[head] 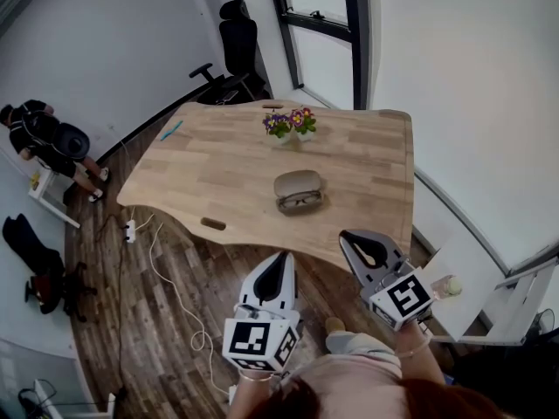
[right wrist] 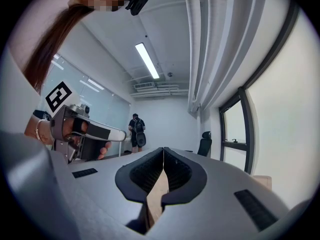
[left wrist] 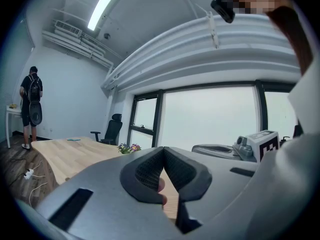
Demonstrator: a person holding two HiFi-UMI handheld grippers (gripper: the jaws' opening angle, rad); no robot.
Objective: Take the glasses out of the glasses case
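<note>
while the left tool [head: 281,260] and right tool [head: 351,238] hang closed, the glasses case [head: 299,190] lies well ahead.

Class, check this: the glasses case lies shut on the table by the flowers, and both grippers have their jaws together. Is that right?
Not shut: the head view shows the case open on the table by the flowers, glasses inside. The left gripper and right gripper do have their jaws together.

The head view looks steeply down on the surface [head: 218,173] from well above, while both gripper views look from low beside it, tilted upward, sharing the far office chair [left wrist: 113,129] and standing person [left wrist: 31,106].
</note>
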